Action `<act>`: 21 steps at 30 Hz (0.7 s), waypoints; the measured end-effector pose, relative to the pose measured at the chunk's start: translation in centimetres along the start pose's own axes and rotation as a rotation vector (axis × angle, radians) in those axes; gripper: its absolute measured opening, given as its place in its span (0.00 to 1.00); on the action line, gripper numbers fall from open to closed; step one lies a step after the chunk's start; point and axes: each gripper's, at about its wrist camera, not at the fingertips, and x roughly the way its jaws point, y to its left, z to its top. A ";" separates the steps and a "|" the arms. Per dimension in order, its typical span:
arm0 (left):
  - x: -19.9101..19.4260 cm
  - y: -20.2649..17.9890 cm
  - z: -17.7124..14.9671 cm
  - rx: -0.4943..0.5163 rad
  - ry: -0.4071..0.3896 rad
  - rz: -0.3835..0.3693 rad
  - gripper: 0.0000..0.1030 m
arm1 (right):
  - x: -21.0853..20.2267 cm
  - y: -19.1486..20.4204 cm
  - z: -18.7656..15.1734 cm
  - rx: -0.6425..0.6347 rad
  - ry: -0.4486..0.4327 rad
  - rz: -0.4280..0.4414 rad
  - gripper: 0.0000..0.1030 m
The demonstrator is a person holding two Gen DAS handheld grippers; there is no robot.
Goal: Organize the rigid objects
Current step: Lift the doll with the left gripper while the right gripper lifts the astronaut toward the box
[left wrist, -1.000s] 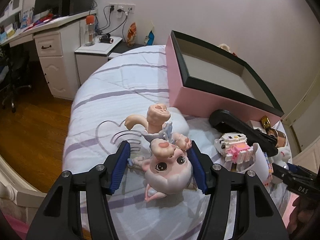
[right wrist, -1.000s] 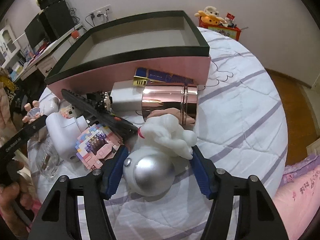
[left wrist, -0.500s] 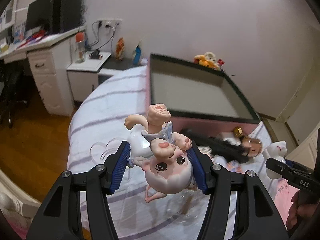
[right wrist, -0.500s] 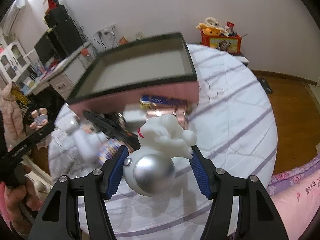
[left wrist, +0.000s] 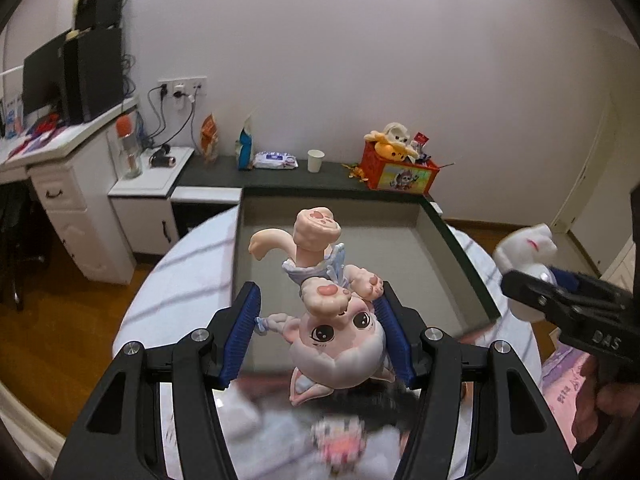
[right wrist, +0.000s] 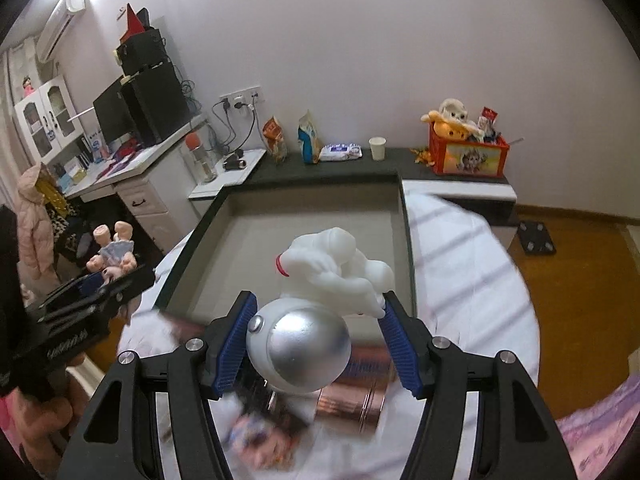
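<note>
My left gripper is shut on a pink cat-girl figurine, held upside down in the air above the near edge of the box. My right gripper is shut on a white astronaut figurine with a silver visor, also held in the air. The pink box with a black rim and grey inside lies open ahead, also in the right wrist view. The right gripper with the astronaut shows at the right of the left wrist view. The left gripper with the cat figurine shows at the left of the right wrist view.
On the striped bed below, blurred, lie a copper metal cylinder, a pink brick toy and a dark object. Behind the box are a black shelf with a paper cup, a red toy box and white desk furniture.
Both grippers have risen from the bed with their figurines and moved toward the box, which now lies below and ahead. The items on the bed have dropped to the bottom of both views.
</note>
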 end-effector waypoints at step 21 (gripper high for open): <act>18.9 1.2 6.2 0.027 0.271 0.078 0.58 | 17.9 -2.7 6.3 -0.046 0.289 -0.042 0.62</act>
